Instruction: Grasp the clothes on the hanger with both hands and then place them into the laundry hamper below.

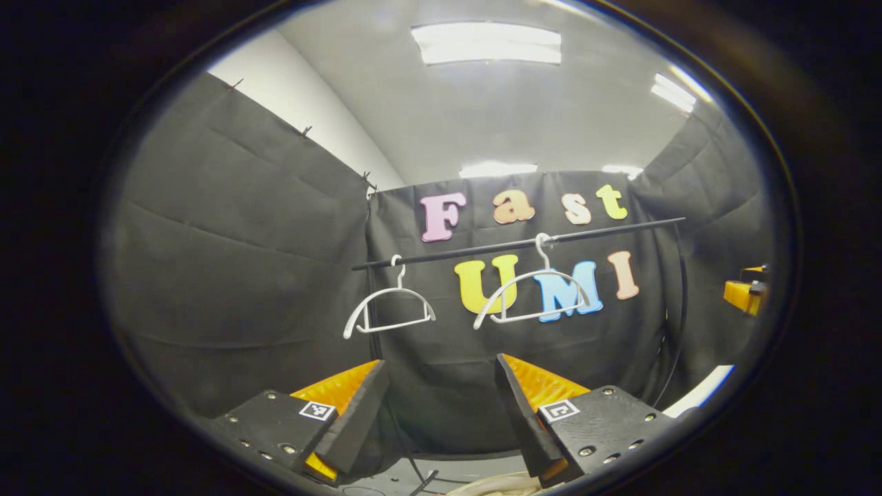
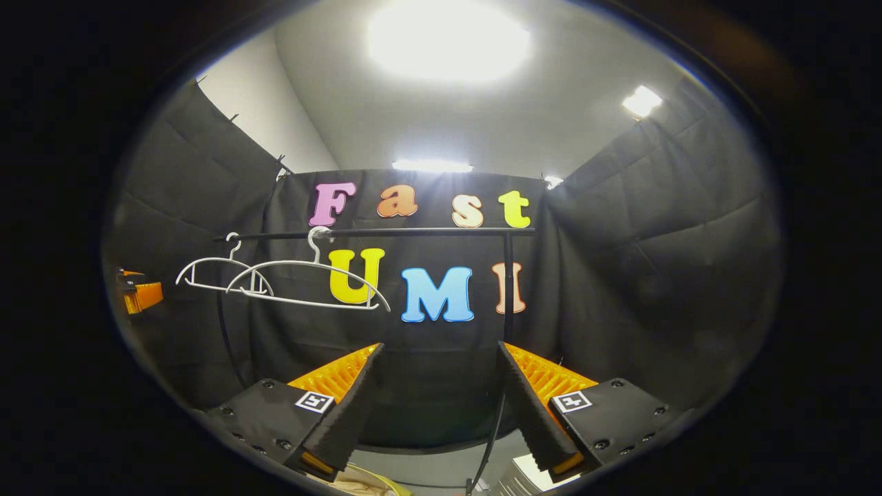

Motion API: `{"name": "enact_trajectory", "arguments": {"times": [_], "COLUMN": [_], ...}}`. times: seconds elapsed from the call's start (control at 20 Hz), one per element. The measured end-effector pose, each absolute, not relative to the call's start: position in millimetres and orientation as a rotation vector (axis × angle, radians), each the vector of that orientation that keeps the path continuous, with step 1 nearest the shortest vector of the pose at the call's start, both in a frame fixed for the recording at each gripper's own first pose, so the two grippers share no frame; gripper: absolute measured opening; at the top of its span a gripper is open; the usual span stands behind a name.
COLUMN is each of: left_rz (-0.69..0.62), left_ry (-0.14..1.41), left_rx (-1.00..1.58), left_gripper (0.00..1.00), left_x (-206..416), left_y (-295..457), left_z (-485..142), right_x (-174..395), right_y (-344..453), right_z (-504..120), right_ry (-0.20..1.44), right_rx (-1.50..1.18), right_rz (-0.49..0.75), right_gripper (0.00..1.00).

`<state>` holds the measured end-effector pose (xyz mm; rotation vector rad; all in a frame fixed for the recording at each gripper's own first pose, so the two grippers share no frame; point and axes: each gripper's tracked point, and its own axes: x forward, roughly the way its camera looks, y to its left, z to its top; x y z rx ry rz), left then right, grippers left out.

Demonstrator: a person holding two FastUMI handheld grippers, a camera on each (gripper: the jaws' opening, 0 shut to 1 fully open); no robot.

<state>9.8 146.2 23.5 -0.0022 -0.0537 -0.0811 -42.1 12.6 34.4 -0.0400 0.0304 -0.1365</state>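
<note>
Spread wide and gripping nothing, the left claw [image 1: 441, 413] pointed up at a black rail [image 1: 517, 244] carrying two bare white hangers [image 1: 389, 310], one just left of its line and one [image 1: 530, 296] just right. Pale cloth [image 1: 496, 486], possibly the clothes, lay below its fingertips. The right claw [image 2: 441, 406] was likewise parted and empty, with both hangers [image 2: 306, 282] up and to its left, and a cream bundle [image 2: 365, 482] beneath its left finger. No hamper could be made out for certain.
</note>
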Motion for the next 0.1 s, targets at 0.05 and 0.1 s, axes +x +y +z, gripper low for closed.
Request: {"name": "enact_trajectory", "arguments": {"times": [0.05, 0.1], "left_rz": [-0.081, -0.081], "left_ry": [-0.055, -0.057], "left_rx": [-0.002, 0.0], "left_gripper": [0.87, 0.91], "left_x": [8.5, 7.1], "left_y": [146.3, 146.5], "left_z": [23.0, 24.2], "right_x": [-42.7, -44.1], "right_y": [12.0, 12.6], "right_z": [35.0, 35.5], "right_ry": [0.028, 0.026], "right_rx": [-0.04, -0.039], "right_rz": [-0.137, -0.133], "right_gripper": [0.99, 0.99]}}
